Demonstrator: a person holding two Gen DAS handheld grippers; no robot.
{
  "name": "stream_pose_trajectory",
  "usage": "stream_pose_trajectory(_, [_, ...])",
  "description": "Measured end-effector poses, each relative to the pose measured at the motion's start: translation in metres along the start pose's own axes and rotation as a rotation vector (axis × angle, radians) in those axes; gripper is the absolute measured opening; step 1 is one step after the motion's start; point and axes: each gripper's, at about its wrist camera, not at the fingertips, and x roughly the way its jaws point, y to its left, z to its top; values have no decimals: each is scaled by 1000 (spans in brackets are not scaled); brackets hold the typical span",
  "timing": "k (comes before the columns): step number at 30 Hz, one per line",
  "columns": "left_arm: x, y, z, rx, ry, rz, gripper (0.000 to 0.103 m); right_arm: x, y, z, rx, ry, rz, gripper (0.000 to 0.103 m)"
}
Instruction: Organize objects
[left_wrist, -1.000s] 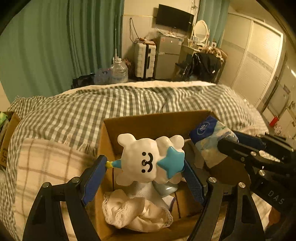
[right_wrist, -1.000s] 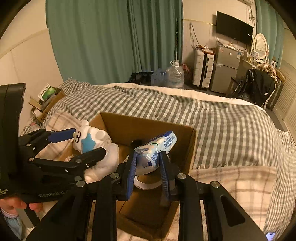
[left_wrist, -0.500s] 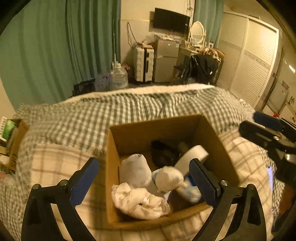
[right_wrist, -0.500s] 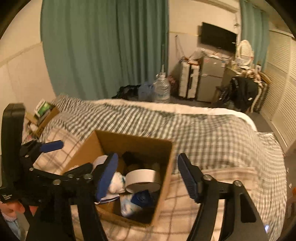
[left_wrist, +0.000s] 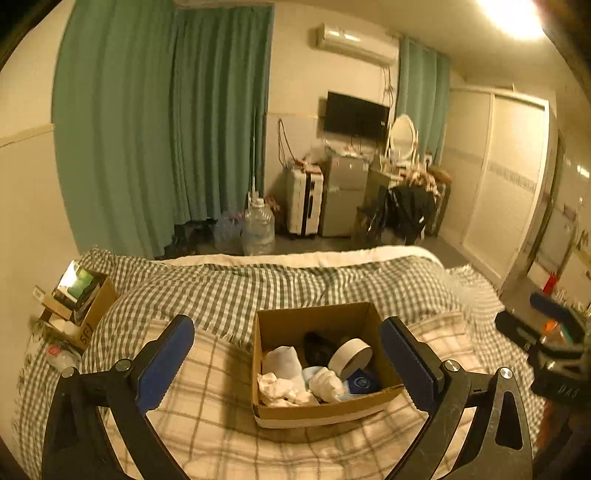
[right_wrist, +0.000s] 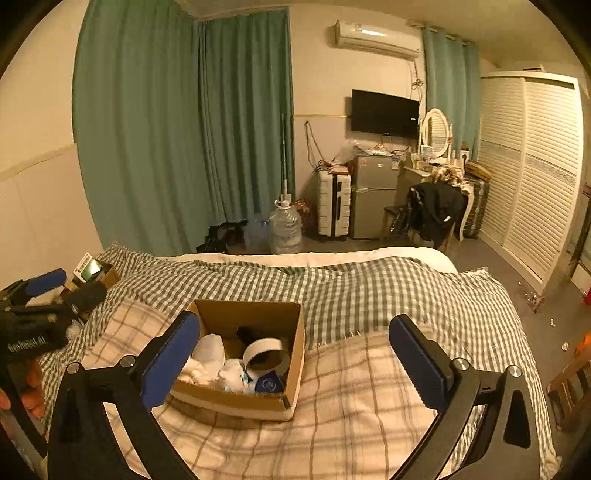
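Note:
An open cardboard box (left_wrist: 291, 411) sits on the plaid blanket on the bed; it also shows in the right wrist view (right_wrist: 295, 332). Inside lie a white plush toy (left_wrist: 325, 382), a blue tissue pack (left_wrist: 360, 384), a roll of tape (left_wrist: 349, 358), white cloths (left_wrist: 280, 363) and a dark item. My left gripper (left_wrist: 288, 360) is open and empty, held back above the box. My right gripper (right_wrist: 295, 360) is open and empty, to the right of the box and pulled back.
A second cardboard box with books (left_wrist: 79, 295) stands at the bed's left side. The checked duvet (right_wrist: 351, 288) covers the far bed. Beyond are a water jug (right_wrist: 284, 229), suitcase (right_wrist: 334, 206), fridge and wardrobe (right_wrist: 532, 166).
Both grippers opened and dropped the plush toy and the tissue pack into the box. Both then drew back and up, away from the box.

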Motion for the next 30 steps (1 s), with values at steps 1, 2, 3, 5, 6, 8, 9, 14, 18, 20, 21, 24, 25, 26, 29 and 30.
stream_pose_trajectory(1, [-6, -1, -3, 4, -7, 8, 103, -8, 1, -6, -5, -7, -8, 103])
stream_pose_trajectory(2, [-12, -2, -7, 16, -19, 15, 103, -12, 2, -10, -8, -5, -8, 103])
stream_pose_trajectory(3, [-21, -4, -11, 34, -47, 18, 103, -17, 2, -15, -5, -7, -1, 103])
stream_pose_trajectory(5, [-31, -5, -17, 47, -85, 42, 103, -23, 1, -22, 13, -15, -3, 103])
stream_pose_trajectory(6, [-34, -5, -24, 45, -97, 55, 103, -25, 0, -25, 21, -16, -5, 103])
stream_pose_trajectory(8, [-37, -4, -33, 31, -97, 56, 103, -27, 0, -33, 22, -25, -18, 103])
stream_pose_trajectory(9, [-36, -4, -40, 18, -98, 61, 103, -26, 1, -38, 15, -25, -31, 103])
stream_pose_trajectory(14, [-23, -5, -72, 24, -83, 89, 103, -16, 10, -63, -37, -24, -62, 103])
stream_pose_trajectory(18, [-6, -2, -98, -7, -48, 88, 103, -9, 12, -80, -55, -28, -67, 103])
stream_pose_trajectory(20, [-2, -2, -107, -12, -41, 91, 103, -4, 12, -88, -55, -30, -62, 103])
stream_pose_trajectory(21, [1, -2, -110, -7, -36, 96, 103, -3, 13, -90, -55, -30, -59, 103])
stream_pose_trajectory(24, [3, -6, -114, 23, -30, 118, 103, 6, 14, -95, -65, -11, -62, 103])
stream_pose_trajectory(25, [3, -6, -115, 28, -35, 123, 103, 8, 15, -96, -68, -6, -69, 103])
stream_pose_trajectory(26, [2, -7, -114, 34, -40, 124, 103, 10, 15, -97, -71, -3, -72, 103])
stream_pose_trajectory(29, [-1, -9, -115, 39, -50, 125, 103, 13, 15, -100, -72, 4, -68, 103])
stream_pose_trajectory(30, [-2, -9, -115, 36, -50, 123, 103, 14, 16, -101, -73, 7, -65, 103])
